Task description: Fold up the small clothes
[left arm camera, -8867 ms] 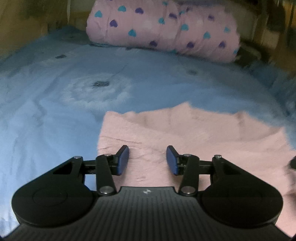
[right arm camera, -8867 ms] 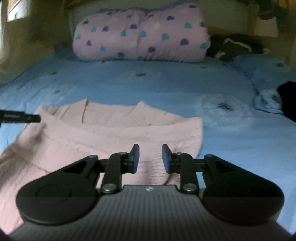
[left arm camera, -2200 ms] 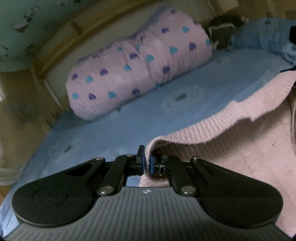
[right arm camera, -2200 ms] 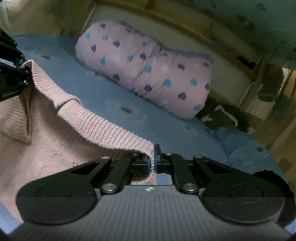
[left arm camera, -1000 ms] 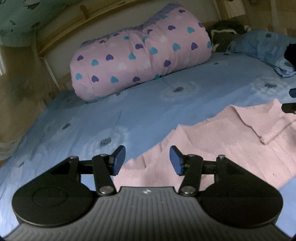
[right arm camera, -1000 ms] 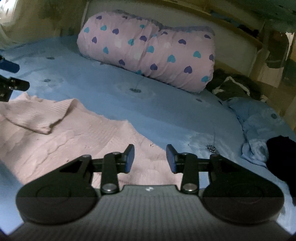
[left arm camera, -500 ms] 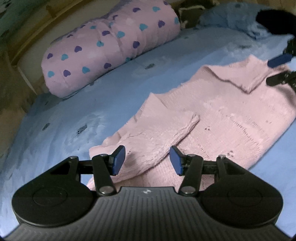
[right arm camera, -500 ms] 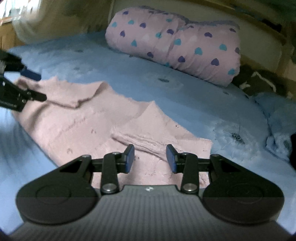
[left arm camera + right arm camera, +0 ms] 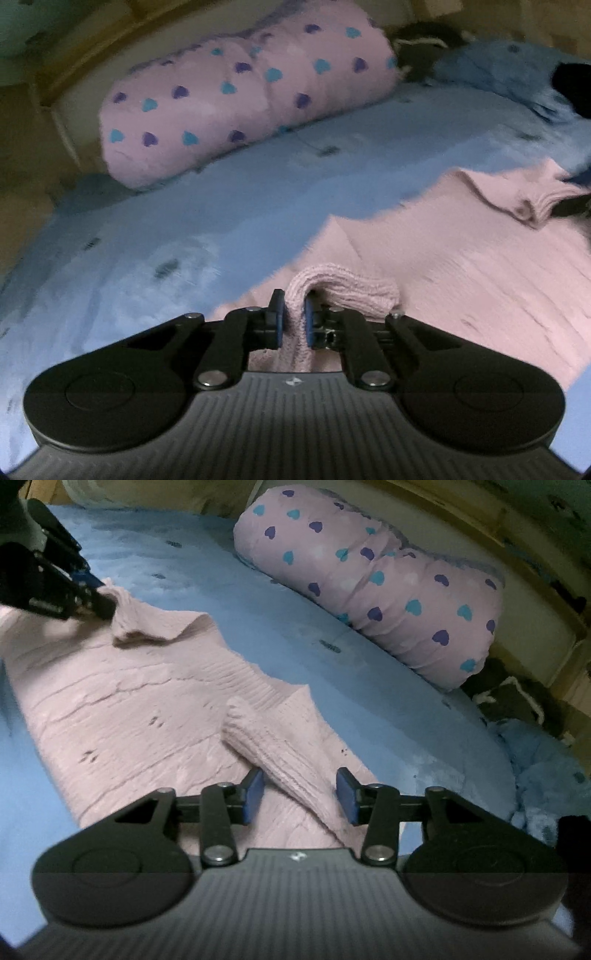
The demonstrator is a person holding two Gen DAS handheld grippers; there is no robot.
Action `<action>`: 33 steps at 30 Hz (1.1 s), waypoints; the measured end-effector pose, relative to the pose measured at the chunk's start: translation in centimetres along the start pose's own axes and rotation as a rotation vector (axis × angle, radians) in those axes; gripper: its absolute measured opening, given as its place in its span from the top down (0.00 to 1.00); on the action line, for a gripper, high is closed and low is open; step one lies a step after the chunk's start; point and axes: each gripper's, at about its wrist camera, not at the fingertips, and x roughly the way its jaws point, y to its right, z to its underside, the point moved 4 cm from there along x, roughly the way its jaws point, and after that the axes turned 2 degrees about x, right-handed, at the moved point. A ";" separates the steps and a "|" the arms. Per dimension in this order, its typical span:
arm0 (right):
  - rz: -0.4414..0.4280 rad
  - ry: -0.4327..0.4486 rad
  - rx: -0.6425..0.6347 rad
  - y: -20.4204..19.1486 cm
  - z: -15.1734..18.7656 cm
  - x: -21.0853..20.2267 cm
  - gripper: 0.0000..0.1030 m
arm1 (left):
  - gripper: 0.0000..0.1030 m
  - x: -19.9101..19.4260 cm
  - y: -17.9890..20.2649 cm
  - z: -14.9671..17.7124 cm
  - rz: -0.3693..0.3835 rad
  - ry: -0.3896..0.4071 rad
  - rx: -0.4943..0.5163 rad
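Note:
A pink knitted sweater lies spread on the blue bed sheet. My left gripper is shut on a ribbed sleeve cuff of the sweater and lifts it a little. In the right wrist view the sweater stretches to the left, and the left gripper shows there pinching that cuff. My right gripper is open, its fingers either side of the other ribbed sleeve, which lies folded on the sweater body.
A rolled pink quilt with hearts lies across the head of the bed, also in the right wrist view. A blue pillow and dark clothes sit at the right side.
My left gripper has closed on the sleeve cuff it hovered over half a second ago. My right gripper has moved down over the other sleeve and stays open.

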 end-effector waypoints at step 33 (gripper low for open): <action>0.117 -0.111 0.571 7.1 3.2 2.3 0.84 | 0.82 3.5 -5.8 3.1 -0.073 -0.170 -0.248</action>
